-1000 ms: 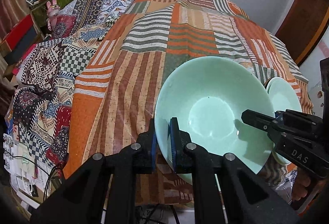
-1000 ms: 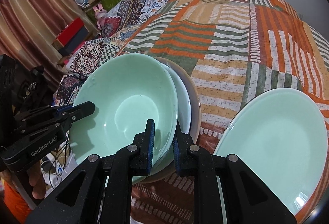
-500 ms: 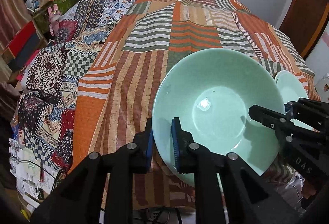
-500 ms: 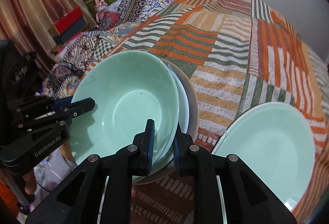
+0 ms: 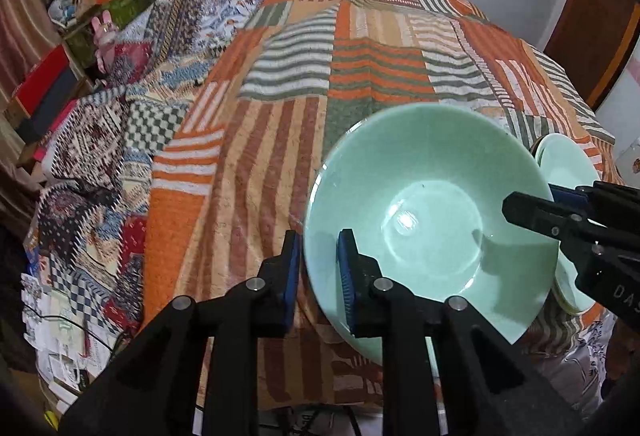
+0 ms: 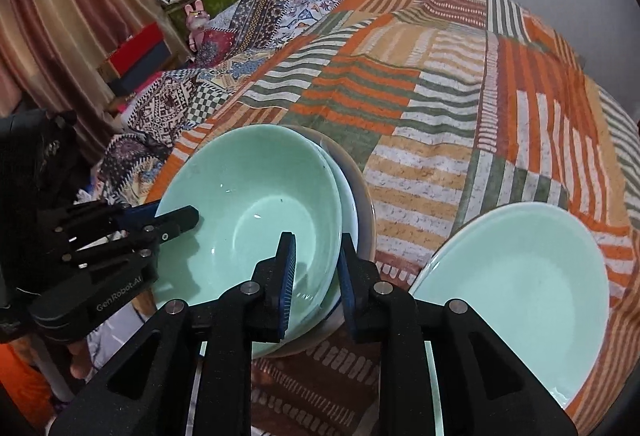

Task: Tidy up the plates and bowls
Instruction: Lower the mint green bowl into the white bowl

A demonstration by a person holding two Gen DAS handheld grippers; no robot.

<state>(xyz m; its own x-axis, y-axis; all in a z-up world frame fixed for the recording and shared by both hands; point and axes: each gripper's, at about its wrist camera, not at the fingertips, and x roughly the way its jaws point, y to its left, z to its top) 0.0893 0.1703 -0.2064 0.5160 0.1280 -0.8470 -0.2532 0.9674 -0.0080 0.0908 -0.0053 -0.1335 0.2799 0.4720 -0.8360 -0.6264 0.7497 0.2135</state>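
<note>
A pale green bowl [image 5: 432, 212] tops a stack of bowls [image 6: 256, 212] near the front edge of a striped patchwork cloth [image 5: 340, 76]. My left gripper [image 5: 318, 272] is shut on the stack's left rim. My right gripper [image 6: 316, 272] is shut on its right rim, with the nested rims between its fingers. The stack looks lifted a little off the cloth. A pale green plate [image 6: 516, 284] lies to the right of the stack; it also shows in the left wrist view [image 5: 568, 172].
The cloth covers a bed or table that slopes away toward a white wall. A patterned quilt [image 5: 100, 140] hangs at the left. Boxes and soft toys [image 6: 192, 4] sit at the back left. Cables and papers [image 5: 60, 320] lie on the floor below the left edge.
Both grippers have kept their grip on the bowl stack and risen with it. The cameras have pulled up and back, so more of the cloth shows. The plate has not moved.
</note>
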